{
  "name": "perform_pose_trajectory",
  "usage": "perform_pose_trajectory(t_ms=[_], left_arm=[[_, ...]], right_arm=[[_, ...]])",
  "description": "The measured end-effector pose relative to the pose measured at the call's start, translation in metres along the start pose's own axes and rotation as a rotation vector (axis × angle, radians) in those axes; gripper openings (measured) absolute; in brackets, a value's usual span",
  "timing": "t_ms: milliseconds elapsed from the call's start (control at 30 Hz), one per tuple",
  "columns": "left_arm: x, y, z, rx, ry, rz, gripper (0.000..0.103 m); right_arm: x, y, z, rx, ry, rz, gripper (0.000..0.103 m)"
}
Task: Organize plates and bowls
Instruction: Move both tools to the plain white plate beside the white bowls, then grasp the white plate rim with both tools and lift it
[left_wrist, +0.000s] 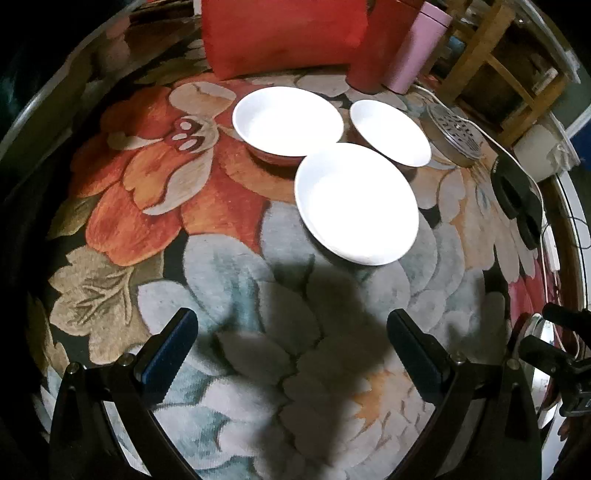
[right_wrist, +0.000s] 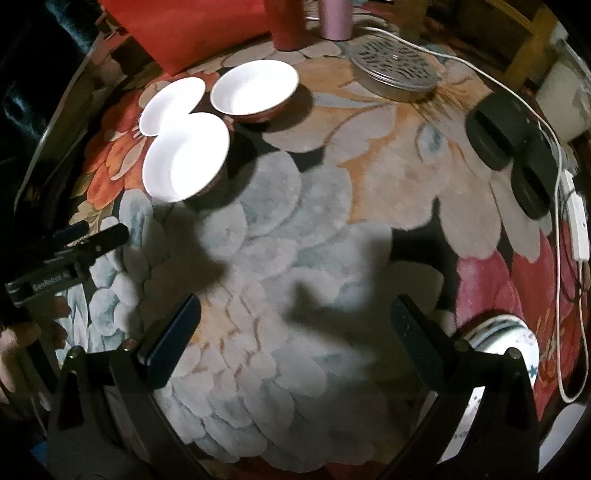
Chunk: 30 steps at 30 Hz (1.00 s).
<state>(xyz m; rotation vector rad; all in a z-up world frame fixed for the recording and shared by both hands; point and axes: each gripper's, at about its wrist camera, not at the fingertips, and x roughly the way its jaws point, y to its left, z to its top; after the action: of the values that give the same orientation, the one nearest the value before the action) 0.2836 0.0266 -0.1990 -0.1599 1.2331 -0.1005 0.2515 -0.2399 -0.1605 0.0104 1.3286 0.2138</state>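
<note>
Three white bowls with red-brown outsides sit close together on a flowered tablecloth. In the left wrist view the near bowl (left_wrist: 356, 203) is ahead of my open, empty left gripper (left_wrist: 291, 332), with the far left bowl (left_wrist: 288, 120) and the far right bowl (left_wrist: 389, 131) behind it. In the right wrist view they lie at the far left: near bowl (right_wrist: 185, 157), left bowl (right_wrist: 171, 105), right bowl (right_wrist: 254, 91). My right gripper (right_wrist: 295, 317) is open and empty over bare cloth. A patterned plate (right_wrist: 506, 339) lies just right of its right finger.
A round perforated metal lid (right_wrist: 395, 70) lies at the back. A red bag (left_wrist: 280, 33), a red canister (left_wrist: 384, 44) and a pink canister (left_wrist: 417, 48) stand behind the bowls. Black round objects (right_wrist: 509, 136) and a white cable (right_wrist: 561, 221) lie right. The left gripper (right_wrist: 70, 254) shows at left.
</note>
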Motion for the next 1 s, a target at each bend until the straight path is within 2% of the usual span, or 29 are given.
perform_pose_trajectory(t_ms=[400, 667, 800, 933, 1000], left_arm=[[0.013, 0.021, 0.003, -0.060, -0.005, -0.030, 0.102], [0.018, 0.032, 0.017, -0.093, -0.014, -0.058, 0.102], [0.018, 0.037, 0.028, -0.114, -0.027, -0.070, 0.102], [0.025, 0.035, 0.041, -0.119, -0.023, -0.076, 0.102], [0.032, 0.034, 0.047, -0.124, -0.005, -0.079, 0.102]], right_arm=[[0.021, 0.025, 0.023, -0.028, 0.000, 0.005, 0.103], [0.034, 0.033, 0.041, -0.036, -0.001, 0.015, 0.103], [0.038, 0.034, 0.060, -0.014, -0.032, 0.044, 0.103], [0.050, 0.035, 0.081, -0.003, -0.051, 0.051, 0.101], [0.059, 0.034, 0.090, 0.014, -0.046, 0.058, 0.092]])
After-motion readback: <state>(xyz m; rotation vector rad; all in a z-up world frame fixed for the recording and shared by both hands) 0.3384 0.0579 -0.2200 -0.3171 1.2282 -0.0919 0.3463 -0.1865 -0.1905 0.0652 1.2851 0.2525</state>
